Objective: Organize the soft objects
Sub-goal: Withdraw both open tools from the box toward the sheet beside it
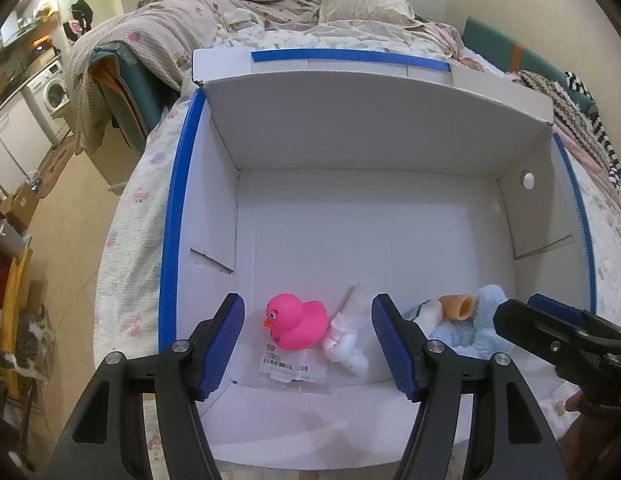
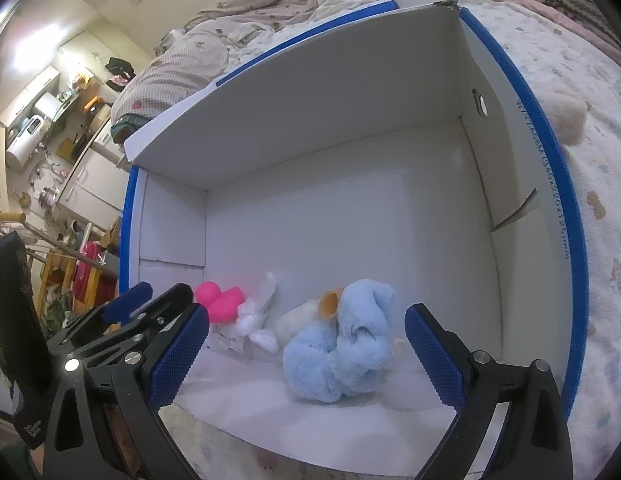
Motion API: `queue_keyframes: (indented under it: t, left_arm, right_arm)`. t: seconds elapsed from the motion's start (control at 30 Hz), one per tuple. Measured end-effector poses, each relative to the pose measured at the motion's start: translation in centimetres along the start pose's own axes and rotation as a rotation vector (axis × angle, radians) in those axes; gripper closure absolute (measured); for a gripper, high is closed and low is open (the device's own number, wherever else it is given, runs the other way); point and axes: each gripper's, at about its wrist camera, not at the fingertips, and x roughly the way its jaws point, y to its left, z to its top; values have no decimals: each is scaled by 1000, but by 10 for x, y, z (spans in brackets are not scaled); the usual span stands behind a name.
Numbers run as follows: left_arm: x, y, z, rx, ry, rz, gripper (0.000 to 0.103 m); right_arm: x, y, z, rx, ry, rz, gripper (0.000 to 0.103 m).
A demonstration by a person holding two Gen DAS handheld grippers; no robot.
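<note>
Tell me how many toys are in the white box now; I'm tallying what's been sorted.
3. The pink rubber duck sits on the left, the small white plush right beside it, and the blue plush on the right. Anything tucked under the blue plush would be hidden.

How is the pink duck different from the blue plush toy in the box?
The pink duck is smooth, glossy and compact; the blue plush toy is fluffy and curled up. The duck looks smaller than the plush. The duck sits upright, beak facing left in the left wrist view; the plush lies slumped. Both rest inside the white box, ungripped.
</note>
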Motion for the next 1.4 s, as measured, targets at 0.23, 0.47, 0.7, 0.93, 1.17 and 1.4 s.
queue_keyframes:
  t: [0.23, 0.47, 0.7, 0.93, 1.17, 1.4]
  left_arm:
    - [-15, 3, -4, -7, -36, -3, 40]
    - [-31, 12, -10, -14, -59, -3, 40]
    - [-44, 24, -25, -34, -65, -5, 40]
    - [-58, 40, -42, -57, -71, -3, 40]
    - [-62, 56, -61, -73, -52, 6, 40]
    - [-54, 67, -80, -80, 2, 19, 40]
  right_arm:
    - [-6, 1, -7, -4, -9, -19, 0]
    - [-17, 0, -18, -13, -17, -38, 0]
    - [-30, 0, -32, -14, -31, -51, 0]
    - [-41, 8, -50, -41, -63, -74, 0]
    - [-55, 9, -71, -47, -90, -71, 0]
    - [-37, 1, -78, -4, -2, -85, 0]
